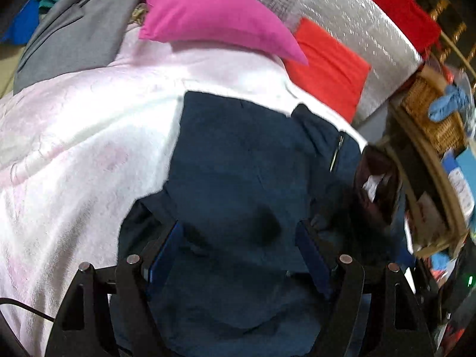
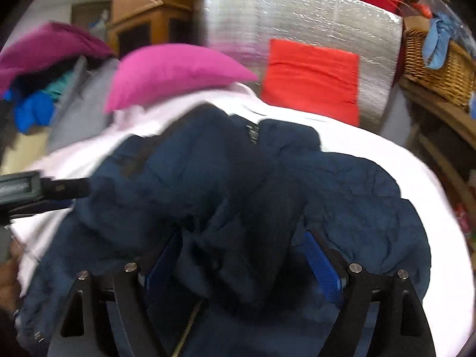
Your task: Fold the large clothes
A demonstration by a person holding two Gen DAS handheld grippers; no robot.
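Note:
A large navy blue jacket (image 1: 238, 163) with a zipper lies on a white-pink blanket (image 1: 74, 148). My left gripper (image 1: 238, 241) is open, its blue-padded fingers spread just above the flat jacket cloth, nothing between them. In the right wrist view the jacket (image 2: 357, 196) is bunched in folds. My right gripper (image 2: 241, 253) is open wide, with a rumpled ridge of jacket cloth lying between its fingers. The left tool (image 2: 38, 190) shows at the left edge of the right wrist view.
A magenta pillow (image 1: 214, 15) and a red cushion (image 1: 327, 68) lie behind the jacket, against a silver foil panel (image 1: 357, 23). A grey garment (image 1: 74, 35) and a clothes pile are at back left. A wicker basket (image 2: 440, 65) sits on wooden shelves at right.

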